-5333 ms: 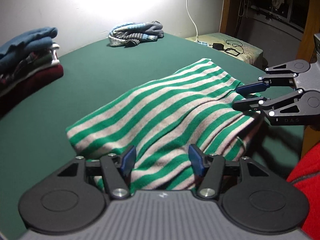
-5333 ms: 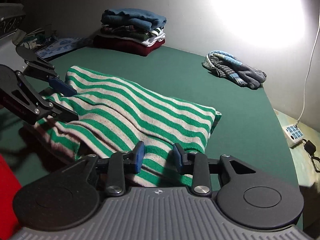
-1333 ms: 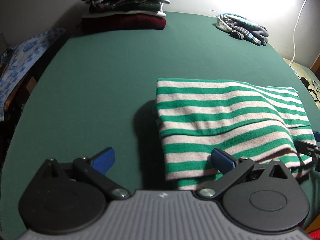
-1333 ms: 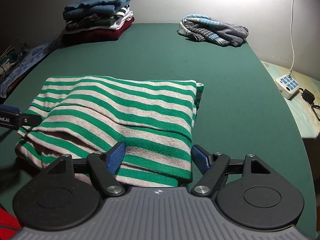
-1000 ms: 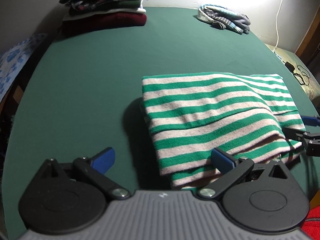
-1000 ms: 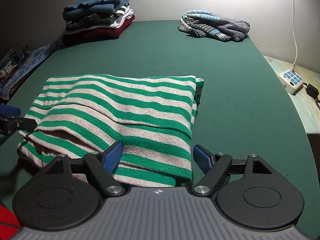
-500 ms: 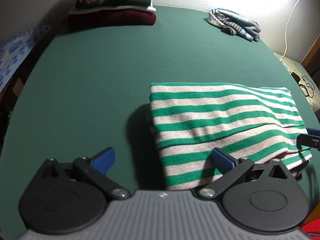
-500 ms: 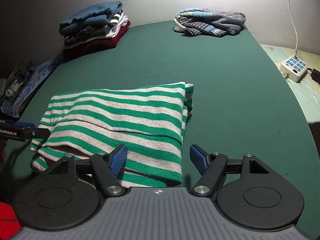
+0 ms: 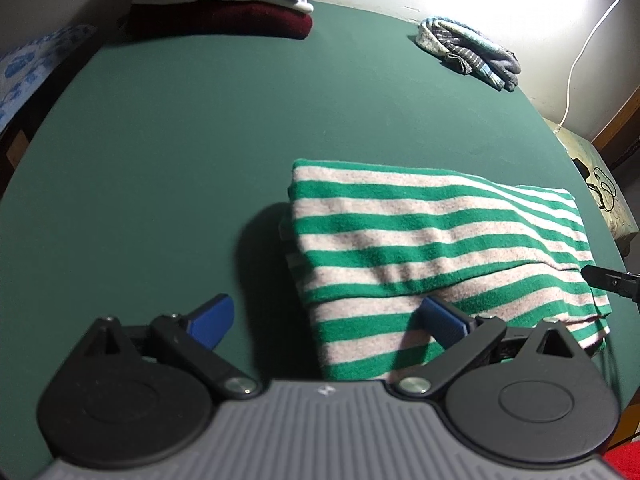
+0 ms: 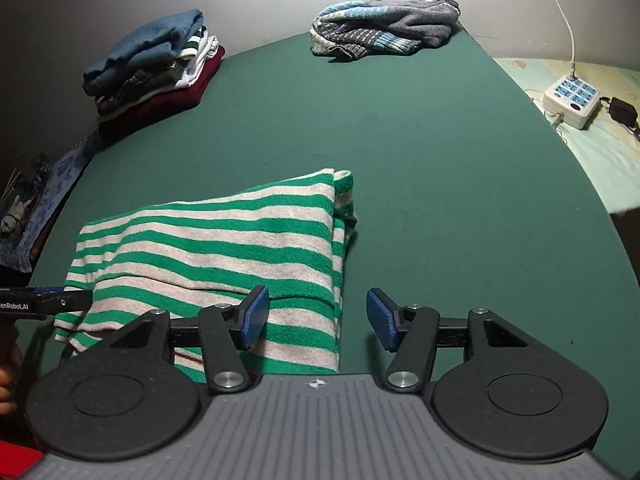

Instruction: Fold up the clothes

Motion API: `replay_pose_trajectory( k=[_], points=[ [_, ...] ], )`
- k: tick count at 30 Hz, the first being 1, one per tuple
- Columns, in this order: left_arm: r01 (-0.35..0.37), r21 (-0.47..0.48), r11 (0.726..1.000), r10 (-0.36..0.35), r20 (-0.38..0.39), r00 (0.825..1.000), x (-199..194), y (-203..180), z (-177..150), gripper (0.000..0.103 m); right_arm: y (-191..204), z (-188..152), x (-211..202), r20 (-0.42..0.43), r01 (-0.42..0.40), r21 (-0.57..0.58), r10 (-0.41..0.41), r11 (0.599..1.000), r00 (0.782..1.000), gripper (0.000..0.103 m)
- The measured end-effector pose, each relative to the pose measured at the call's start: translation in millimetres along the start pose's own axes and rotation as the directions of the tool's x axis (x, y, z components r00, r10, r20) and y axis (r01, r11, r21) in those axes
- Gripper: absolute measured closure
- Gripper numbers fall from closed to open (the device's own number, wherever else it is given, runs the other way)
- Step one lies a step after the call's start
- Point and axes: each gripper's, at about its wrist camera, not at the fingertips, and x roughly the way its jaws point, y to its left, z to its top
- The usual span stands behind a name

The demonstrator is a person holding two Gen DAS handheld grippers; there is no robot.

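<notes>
A green and grey striped garment (image 9: 432,248) lies folded on the green table (image 9: 200,140). It also shows in the right wrist view (image 10: 216,248). My left gripper (image 9: 326,318) is open at the garment's near left corner, its right fingertip over the cloth and its left one over bare table. My right gripper (image 10: 316,316) is open at the garment's near right corner, its left fingertip over the cloth. Neither holds anything. Each gripper's tip shows at the edge of the other's view.
A stack of folded clothes (image 9: 224,4) stands at the far left of the table, also in the right wrist view (image 10: 156,68). A crumpled blue-grey garment (image 10: 384,26) lies at the far right. A power strip (image 10: 572,100) sits off the table's right edge.
Both grippers let go of the striped garment and opened after laying it down folded. In the last half second both drew slightly closer to its near edge.
</notes>
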Motion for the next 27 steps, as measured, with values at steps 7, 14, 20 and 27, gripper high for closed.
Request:
replay_pose_trajectory(
  k=[7,14,20,27],
  points=[
    [0.061,-0.002,0.998,-0.061,-0.013,0.998,2.4,-0.4,-1.1,0.001,-3.1,0.0,5.9,-0.028,-0.015,0.024,0.015,1.0,0.999,0.043],
    [0.124,-0.011,0.992,-0.124,-0.024,0.992,4.9,-1.3,-1.9,0.003,-4.8,-2.3,7.6,-0.046,-0.042,0.06,0.045,0.997,0.998,0.044],
    [0.18,-0.04,0.983,-0.181,-0.028,0.983,7.2,-3.7,-1.5,0.003,-3.1,-4.9,5.6,-0.045,-0.057,0.04,0.058,0.998,0.997,0.048],
    [0.239,-0.068,0.969,-0.242,-0.031,0.97,10.0,-7.4,-1.3,0.003,-8.6,-6.6,9.3,-0.037,-0.084,0.076,0.087,0.994,0.995,0.047]
  ],
)
